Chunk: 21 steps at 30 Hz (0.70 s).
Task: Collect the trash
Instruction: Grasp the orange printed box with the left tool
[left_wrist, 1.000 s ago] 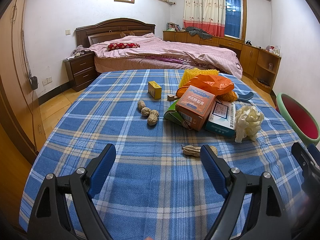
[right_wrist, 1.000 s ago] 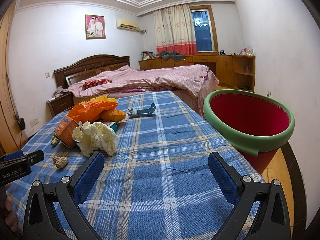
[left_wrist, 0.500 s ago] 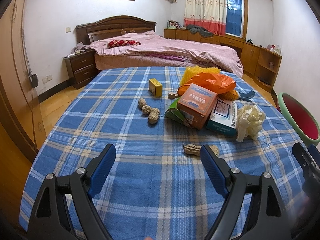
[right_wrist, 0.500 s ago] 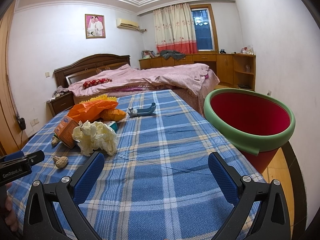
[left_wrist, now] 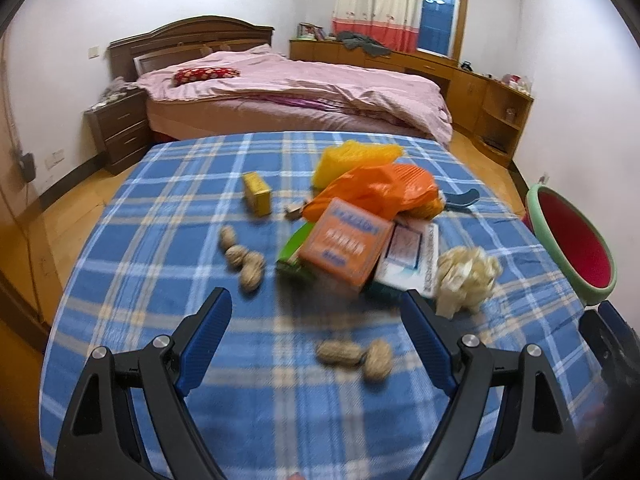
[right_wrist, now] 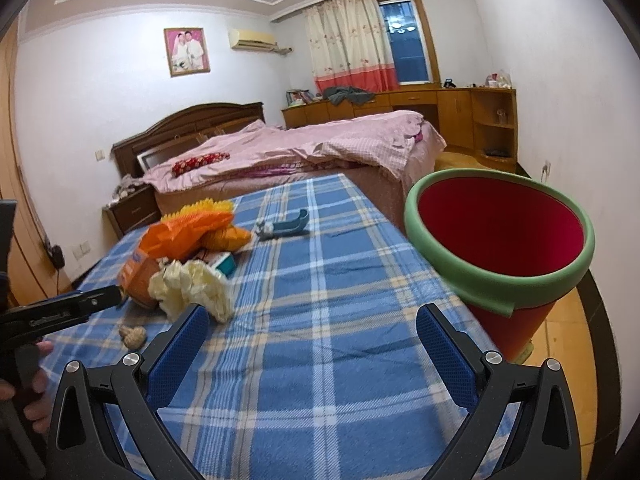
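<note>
Trash lies on a blue plaid tablecloth (left_wrist: 160,240): two peanut shells (left_wrist: 354,356) just ahead of my open left gripper (left_wrist: 320,328), three more shells (left_wrist: 242,258) to the left, an orange box (left_wrist: 346,248), a white-teal box (left_wrist: 412,256), an orange plastic bag (left_wrist: 380,184), a small yellow box (left_wrist: 258,194) and a crumpled cream paper wad (left_wrist: 468,276). The red bin with a green rim (right_wrist: 500,236) stands off the table's right edge. My right gripper (right_wrist: 312,344) hangs open over bare cloth, with the paper wad (right_wrist: 192,286) at its left finger.
A blue curved tool (right_wrist: 284,228) lies mid-table, beyond the pile. A bed with pink covers (left_wrist: 300,92) is behind the table, a nightstand (left_wrist: 120,128) to the left, wooden cabinets (right_wrist: 460,116) along the far wall. A hand (right_wrist: 28,384) holds the left gripper's handle.
The left gripper has moved forward and tilted down towards the two near peanut shells, which now lie between its fingers. The right gripper has shifted slightly forward and left.
</note>
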Available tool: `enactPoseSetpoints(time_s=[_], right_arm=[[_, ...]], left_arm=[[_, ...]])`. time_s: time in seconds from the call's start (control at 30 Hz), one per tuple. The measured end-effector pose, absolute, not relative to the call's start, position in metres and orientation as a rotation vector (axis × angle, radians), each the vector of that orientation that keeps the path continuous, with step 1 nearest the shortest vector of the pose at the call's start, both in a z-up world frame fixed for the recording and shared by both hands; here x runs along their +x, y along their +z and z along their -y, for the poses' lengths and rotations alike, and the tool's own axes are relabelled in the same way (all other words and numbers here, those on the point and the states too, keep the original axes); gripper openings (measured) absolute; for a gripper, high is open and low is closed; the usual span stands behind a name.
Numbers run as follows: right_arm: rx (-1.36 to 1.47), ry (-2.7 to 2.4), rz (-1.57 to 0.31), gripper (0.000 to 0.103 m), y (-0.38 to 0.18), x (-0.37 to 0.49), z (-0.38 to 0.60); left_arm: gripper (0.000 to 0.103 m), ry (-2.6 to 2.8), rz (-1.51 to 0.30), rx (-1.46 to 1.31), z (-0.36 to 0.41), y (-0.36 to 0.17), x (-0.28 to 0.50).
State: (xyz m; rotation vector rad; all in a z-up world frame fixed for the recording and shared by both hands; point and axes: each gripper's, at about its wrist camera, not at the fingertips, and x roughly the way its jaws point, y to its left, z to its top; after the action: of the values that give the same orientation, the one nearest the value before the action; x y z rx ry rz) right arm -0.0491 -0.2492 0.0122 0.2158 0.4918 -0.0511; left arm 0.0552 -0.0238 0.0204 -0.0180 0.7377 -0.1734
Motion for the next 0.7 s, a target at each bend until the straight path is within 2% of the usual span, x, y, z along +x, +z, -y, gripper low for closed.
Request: enactPoseSetpoints(time_s=[0.07,0.2,0.37,0.43,0.47,0.7], right_arm=[[0.237,-0.053,-0.496,0.103,0.015,-0.048,0.254],[0.264,-0.042,-0.532,0.103,0.016,-0.044,0.261],[0.254,-0.049,-0.559,0.103,0.015,-0.039,0.264],[0.263,-0.043,-0.568,0.103,0.015,-0.036,0.265],[0.267,-0.041,-0.573,0.103,0.015,-0.035,0.266],[0.253,-0.028,-0.588,0.103,0.019,-0.029,0.262]], left_arm=[[0.087,-0.189,-0.748,-0.003,0.03,0.021,0.066],[0.073,-0.218,-0.768,0.02,0.039,0.017,0.083],[0.07,-0.237,-0.81,0.046,0.045,0.009,0.101],[0.063,-0.245,-0.812,0.05,0.045,0.007,0.105],[0.055,-0.248,-0.812,0.051,0.043,0.007,0.105],[0.055,-0.302,-0.776,-0.008,0.032,0.016,0.097]])
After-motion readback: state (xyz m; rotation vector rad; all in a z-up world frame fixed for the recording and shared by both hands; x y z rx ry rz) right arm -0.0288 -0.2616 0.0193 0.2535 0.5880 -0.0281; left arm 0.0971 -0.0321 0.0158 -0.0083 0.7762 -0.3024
